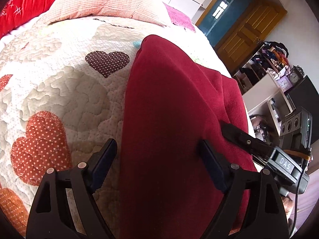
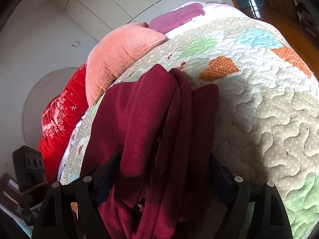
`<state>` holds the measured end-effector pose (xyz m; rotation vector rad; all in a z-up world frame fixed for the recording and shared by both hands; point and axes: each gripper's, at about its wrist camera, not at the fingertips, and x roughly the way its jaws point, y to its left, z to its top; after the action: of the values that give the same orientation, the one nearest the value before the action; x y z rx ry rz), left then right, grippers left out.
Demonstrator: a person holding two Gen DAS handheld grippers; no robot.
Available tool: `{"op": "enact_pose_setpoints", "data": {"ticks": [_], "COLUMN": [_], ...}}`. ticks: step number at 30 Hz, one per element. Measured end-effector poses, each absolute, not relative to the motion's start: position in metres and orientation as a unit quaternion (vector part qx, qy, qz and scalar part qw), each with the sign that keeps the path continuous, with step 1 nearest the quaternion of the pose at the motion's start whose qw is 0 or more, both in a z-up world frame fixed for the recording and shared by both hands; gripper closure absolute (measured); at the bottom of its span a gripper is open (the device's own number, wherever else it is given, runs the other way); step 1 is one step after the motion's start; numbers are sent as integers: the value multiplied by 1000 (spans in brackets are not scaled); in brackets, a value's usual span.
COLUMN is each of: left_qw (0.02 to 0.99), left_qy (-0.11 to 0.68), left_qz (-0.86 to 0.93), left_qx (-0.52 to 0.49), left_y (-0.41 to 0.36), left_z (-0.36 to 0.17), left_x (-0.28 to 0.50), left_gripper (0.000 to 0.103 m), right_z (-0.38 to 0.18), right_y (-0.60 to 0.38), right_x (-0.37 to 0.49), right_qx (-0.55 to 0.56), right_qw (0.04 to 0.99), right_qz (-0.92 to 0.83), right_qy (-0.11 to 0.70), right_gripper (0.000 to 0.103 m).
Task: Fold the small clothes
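Note:
A dark red fleece garment [image 1: 171, 107] lies folded lengthwise on the quilted bedspread [image 1: 59, 91]. In the left wrist view my left gripper [image 1: 157, 151] stands open astride its near end, and the cloth runs between the fingers without being pinched. One black finger of the right gripper [image 1: 237, 135] rests on the garment's right edge. In the right wrist view the garment [image 2: 155, 115] lies bunched in long folds. My right gripper [image 2: 163, 163] is open, with the folds filling the gap between its fingers.
An orange ribbed pillow [image 2: 119, 59], a red embroidered cushion [image 2: 61, 115] and a pink towel [image 2: 177, 16] lie at the head of the bed. White shelves with clutter [image 1: 269, 73] and a wooden door [image 1: 245, 29] stand beyond the bed's right edge.

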<state>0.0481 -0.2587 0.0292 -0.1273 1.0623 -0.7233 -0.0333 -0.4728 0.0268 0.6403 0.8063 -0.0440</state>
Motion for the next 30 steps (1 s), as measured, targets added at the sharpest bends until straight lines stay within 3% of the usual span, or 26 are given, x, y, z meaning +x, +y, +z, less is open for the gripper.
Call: {"op": "enact_pose_setpoints", "data": {"ticks": [3,5,15,18,22,28,30], "left_qw": [809,814,842,848,845,857,860], "left_qy": [475,466,447,447,463,441,436], "left_qz": [-344,-348,-301,-287,-268,-268,-265], "left_qx": [-35,-17,-16,3,4,-10,4], "left_y": [-259,-254,-155,-144,-139,-145,-155], "left_z": [40,50,93,85,68,83,83], "left_x": [37,28,-65,-90,-96,-97,-95], "left_gripper": [46,53,58,58,58,57,57], "right_z": [44,58,75,64,74,117,115], "right_y": [-460,-451,-387,-377,-400,-383,-369], "right_x": [-40,-49,-122,-140,-161,-164,-151], "right_qx": [264,254,289,232,247,193,170], "right_qw": [890,897,876,889,886,915,917], "right_qz": [-31,-21,62,7,-43,0,16], "right_qy": [371,360,381,395,390,353,359], "right_gripper": [55,58,59,43,43,44,48]}}
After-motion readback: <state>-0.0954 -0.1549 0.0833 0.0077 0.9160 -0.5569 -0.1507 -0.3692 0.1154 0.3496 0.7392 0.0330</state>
